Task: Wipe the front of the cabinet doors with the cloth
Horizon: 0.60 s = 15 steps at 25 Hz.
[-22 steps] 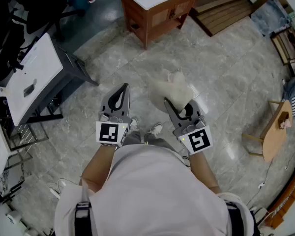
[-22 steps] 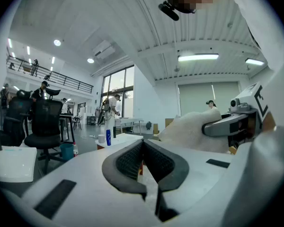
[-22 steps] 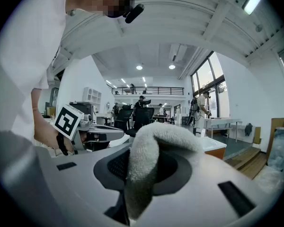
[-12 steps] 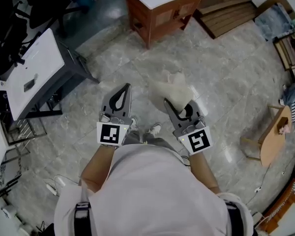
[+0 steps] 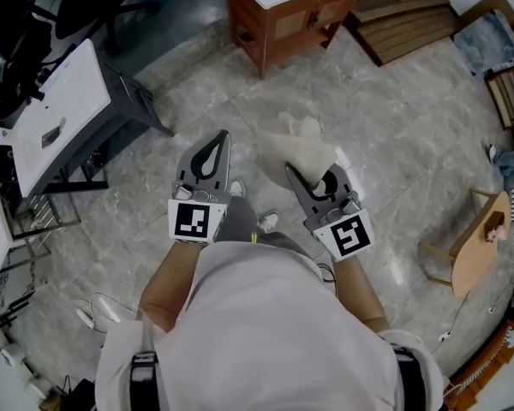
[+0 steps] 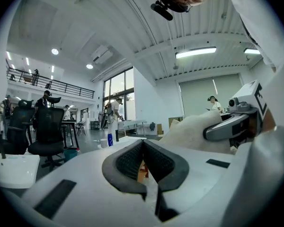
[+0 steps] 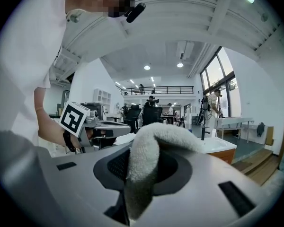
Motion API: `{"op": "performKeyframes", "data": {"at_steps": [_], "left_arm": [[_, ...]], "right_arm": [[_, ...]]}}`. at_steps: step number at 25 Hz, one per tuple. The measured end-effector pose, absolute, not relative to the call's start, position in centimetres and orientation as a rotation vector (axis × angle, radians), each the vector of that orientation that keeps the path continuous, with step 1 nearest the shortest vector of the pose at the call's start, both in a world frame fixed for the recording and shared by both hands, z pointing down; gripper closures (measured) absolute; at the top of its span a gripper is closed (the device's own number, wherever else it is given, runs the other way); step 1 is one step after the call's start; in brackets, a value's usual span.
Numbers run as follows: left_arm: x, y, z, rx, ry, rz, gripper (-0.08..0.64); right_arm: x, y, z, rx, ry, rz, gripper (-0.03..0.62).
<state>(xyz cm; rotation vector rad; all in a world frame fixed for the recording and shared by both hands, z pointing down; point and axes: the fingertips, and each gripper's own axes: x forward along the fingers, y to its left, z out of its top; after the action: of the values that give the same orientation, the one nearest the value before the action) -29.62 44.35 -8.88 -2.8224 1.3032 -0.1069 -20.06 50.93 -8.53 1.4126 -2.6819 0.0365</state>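
Note:
The cabinet [image 5: 283,20] is a small wooden vanity with a white basin top, standing on the marble floor at the far top of the head view. A cream fluffy cloth [image 5: 298,148] bunches ahead of my right gripper [image 5: 291,176], which is shut on it. In the right gripper view the cloth [image 7: 154,157] drapes over the closed jaws, with the cabinet [image 7: 223,152] beyond at the right. My left gripper [image 5: 222,137] is held level beside the right one, shut and holding nothing. In its own view the left gripper [image 6: 143,143] has its pads meeting, with the cloth [image 6: 194,131] at the right.
A white desk on grey legs [image 5: 60,118] stands to the left, with a black office chair [image 5: 86,7] behind it. Wooden planks [image 5: 407,20] lie right of the cabinet. A wooden stool [image 5: 480,238] is at the far right. My shoes [image 5: 270,222] show below the grippers.
The cabinet has slid higher toward the frame's top edge as the view shifted. Both grippers keep their pose, the cloth still in the right one.

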Motion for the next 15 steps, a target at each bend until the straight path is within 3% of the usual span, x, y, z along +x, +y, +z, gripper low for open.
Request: {"op": "performKeyframes", "data": {"at_steps": [8, 15], "left_arm": [[-25.2, 37.4, -6.2, -2.875, 1.243, -0.124, 0.541], [-20.9, 22.9, -3.3, -2.933, 1.24, -0.151, 0.541]], "right_arm": [[-16.3, 44.0, -7.4, 1.411, -2.637, 0.005, 0.489], [-11.8, 30.3, -5.6, 1.418, -2.559, 0.074, 0.489]]}}
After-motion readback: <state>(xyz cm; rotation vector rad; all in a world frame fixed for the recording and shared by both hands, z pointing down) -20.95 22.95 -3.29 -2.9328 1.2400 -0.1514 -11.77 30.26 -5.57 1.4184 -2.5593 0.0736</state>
